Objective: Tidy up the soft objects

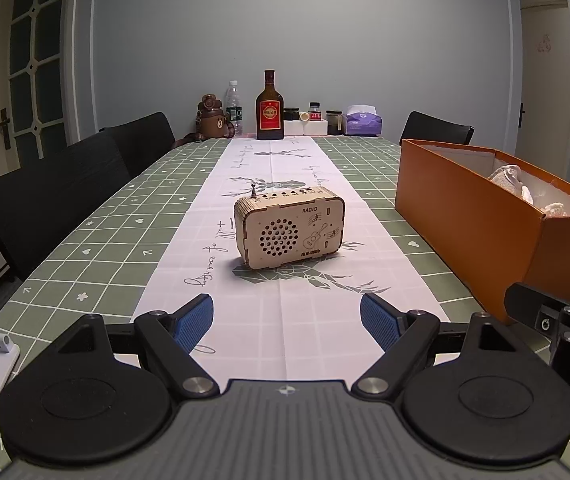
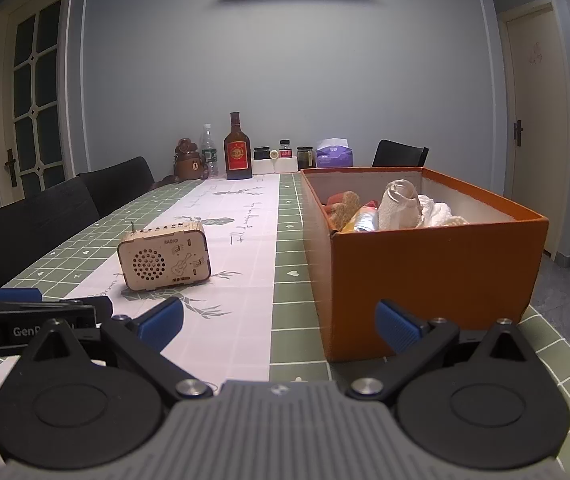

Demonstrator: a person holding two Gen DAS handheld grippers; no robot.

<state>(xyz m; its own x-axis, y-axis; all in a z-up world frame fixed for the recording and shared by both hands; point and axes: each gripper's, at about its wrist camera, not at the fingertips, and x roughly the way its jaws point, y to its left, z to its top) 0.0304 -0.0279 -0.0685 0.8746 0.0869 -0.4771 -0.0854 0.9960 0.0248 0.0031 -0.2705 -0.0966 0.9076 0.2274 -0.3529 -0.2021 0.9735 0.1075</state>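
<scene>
Both my left gripper [image 1: 286, 322] and right gripper [image 2: 280, 323] hang spread and empty at the table's [image 1: 369, 168] near edge, since the soft things [image 2: 401, 208] already fill the orange box [image 2: 437, 264] along its right edge.

A long table [image 1: 85, 264] covered in a green checked cloth with a white runner down the middle, seen from low over the left gripper [image 1: 287, 320]. The gripper's two blue-padded fingers [image 1: 195, 326] are spread wide apart with nothing between them. Ahead on the runner stands a small wooden radio [image 1: 289, 227] (the word RADIO and a guitar are engraved on its face). To the right sits an open orange box [image 1: 473, 216] holding pale cloth items [image 1: 511, 178]. Part of the right gripper [image 1: 557, 316] shows at the right edge, near the box. At the far end stand a brown bottle [image 1: 270, 108], a water bottle [image 1: 234, 108], a bear-shaped flask [image 1: 210, 118], and a purple tissue pack [image 1: 362, 121]. Black chairs [image 1: 53, 192] line the left side.
</scene>
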